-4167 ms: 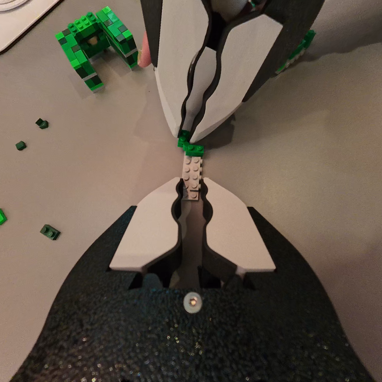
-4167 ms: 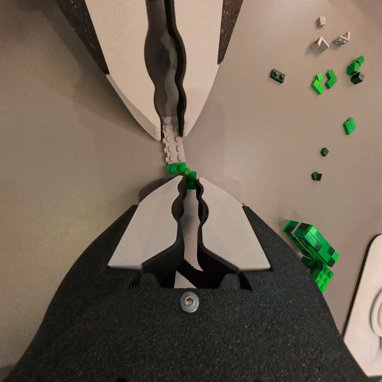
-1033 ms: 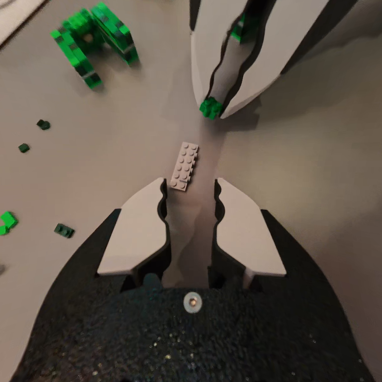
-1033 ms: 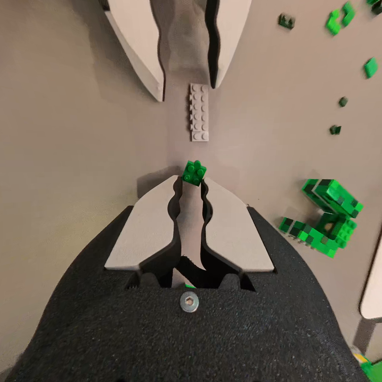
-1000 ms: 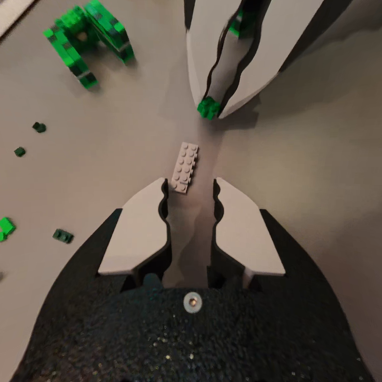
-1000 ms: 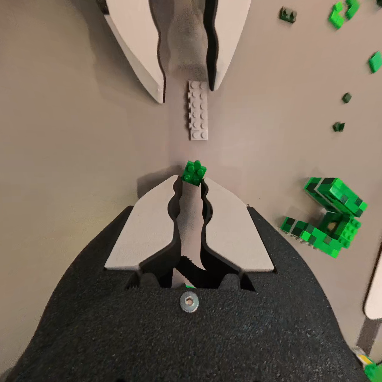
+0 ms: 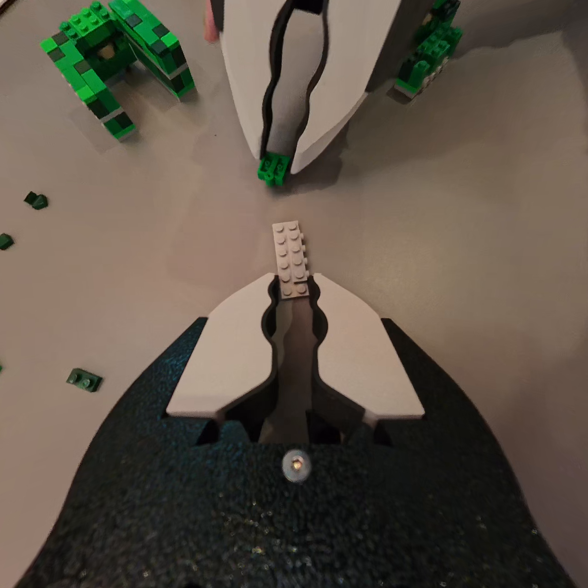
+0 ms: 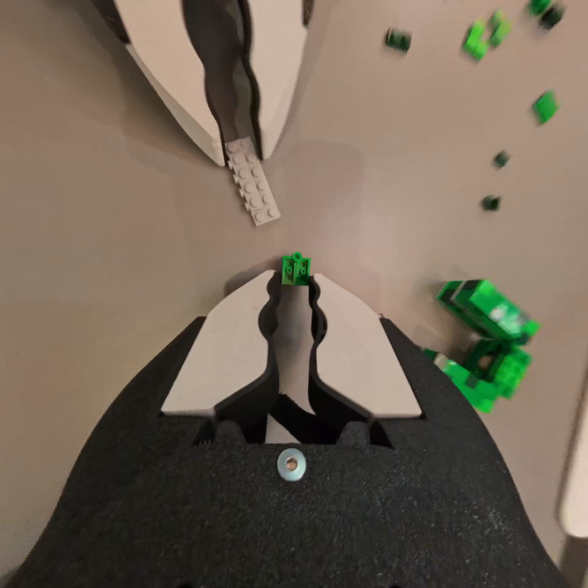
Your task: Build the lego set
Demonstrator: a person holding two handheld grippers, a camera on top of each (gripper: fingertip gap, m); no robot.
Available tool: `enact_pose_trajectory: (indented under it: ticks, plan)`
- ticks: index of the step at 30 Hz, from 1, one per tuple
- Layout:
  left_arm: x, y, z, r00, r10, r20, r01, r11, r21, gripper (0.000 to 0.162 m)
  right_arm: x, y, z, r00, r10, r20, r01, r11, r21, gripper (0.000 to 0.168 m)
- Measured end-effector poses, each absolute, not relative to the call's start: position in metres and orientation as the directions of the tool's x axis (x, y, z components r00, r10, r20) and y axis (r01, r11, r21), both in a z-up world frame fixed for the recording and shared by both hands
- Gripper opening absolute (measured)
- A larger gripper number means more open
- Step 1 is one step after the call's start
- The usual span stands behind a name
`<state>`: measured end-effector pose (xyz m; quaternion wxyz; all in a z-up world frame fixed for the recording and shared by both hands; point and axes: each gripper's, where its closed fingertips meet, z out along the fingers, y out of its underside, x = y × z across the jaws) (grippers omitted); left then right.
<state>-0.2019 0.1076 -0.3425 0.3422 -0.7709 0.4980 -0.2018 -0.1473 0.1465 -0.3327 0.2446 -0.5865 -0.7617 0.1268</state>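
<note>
While studded, the long grey plate (image 7: 291,257) lies flat.

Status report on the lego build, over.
Left gripper shut on grey plate. Right gripper shut on green piece. The two parts are apart, facing each other, with bare table between them.

Dim, warm light; soft shadows lie on the table (image 7: 445,254). Wide-angle bending at the edges. The green bricks (image 8: 483,343) in the right wrist view are motion-blurred.
</note>
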Motion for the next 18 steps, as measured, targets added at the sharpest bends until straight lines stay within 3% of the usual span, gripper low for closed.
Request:
enact_pose_trajectory:
  ticks: [2,3,6,10,16,18]
  plan:
    - [-0.205,0.114,-0.339,0.485,-0.873,-0.051,-0.614,-0.299,-0.730,0.040,-0.157,0.144,-0.311,-0.246,0.879,0.409,0.737,0.443,-0.510,0.016]
    - [-0.200,0.114,-0.332,0.499,-0.866,-0.043,-0.578,-0.295,-0.761,0.040,-0.162,0.142,-0.298,-0.255,0.815,0.520,0.683,0.532,-0.499,0.016]
    - [-0.176,0.107,-0.294,0.472,-0.879,0.072,-0.366,-0.269,-0.891,0.041,-0.169,0.134,-0.267,-0.260,0.565,0.783,0.580,0.740,-0.341,0.016]
    - [-0.168,0.108,-0.255,0.427,-0.849,0.310,-0.053,-0.366,-0.929,0.044,-0.169,0.125,-0.253,-0.279,0.334,0.900,0.530,0.835,-0.146,0.016]
    - [-0.161,0.102,-0.251,0.388,-0.878,0.282,-0.053,-0.327,-0.944,0.012,-0.171,0.108,-0.240,-0.253,0.289,0.923,0.476,0.868,-0.142,0.016]
    - [-0.160,0.099,-0.244,0.367,-0.893,0.261,-0.027,-0.291,-0.956,0.009,-0.170,0.106,-0.234,-0.230,0.305,0.924,0.478,0.863,-0.166,0.016]
